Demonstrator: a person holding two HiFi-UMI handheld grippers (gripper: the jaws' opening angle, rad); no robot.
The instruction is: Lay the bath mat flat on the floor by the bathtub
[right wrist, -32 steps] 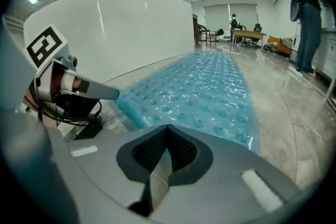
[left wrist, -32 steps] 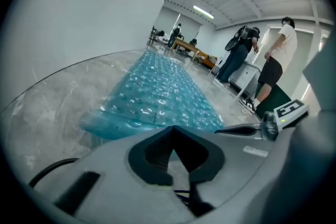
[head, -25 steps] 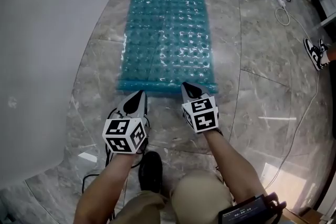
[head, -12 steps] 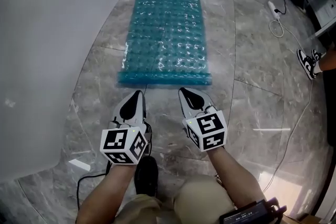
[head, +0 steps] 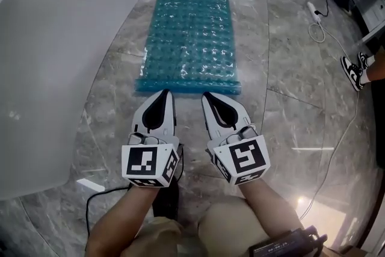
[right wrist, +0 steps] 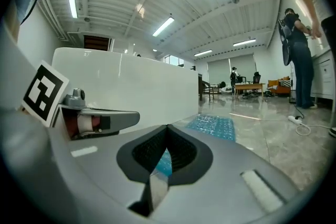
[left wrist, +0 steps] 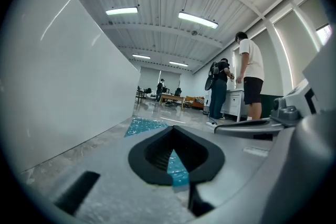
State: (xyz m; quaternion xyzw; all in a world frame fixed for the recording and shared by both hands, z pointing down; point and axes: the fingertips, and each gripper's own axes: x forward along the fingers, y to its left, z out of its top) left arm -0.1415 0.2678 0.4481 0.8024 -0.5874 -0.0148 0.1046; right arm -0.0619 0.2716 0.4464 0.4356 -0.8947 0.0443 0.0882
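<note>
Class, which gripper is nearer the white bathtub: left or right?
Left. The left gripper is on the bathtub side; the right gripper sits beyond it, further away.

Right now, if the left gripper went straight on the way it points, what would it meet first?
Probably the bath mat, lying just beyond the left gripper; depth is unclear, so it might pass above it.

Pretty bright and even all round. Ceiling strip lights [left wrist: 197, 19] do the work, and the glossy floor [head: 289, 75] throws them back as white streaks plus a hot patch bottom right. The mat [head: 189, 33] sparkles with glints. Both gripper views are heavy fisheye with black corners. Up close, the left hand-held gripper [left wrist: 173, 131] and right hand-held gripper [right wrist: 167, 131] look soft.
</note>
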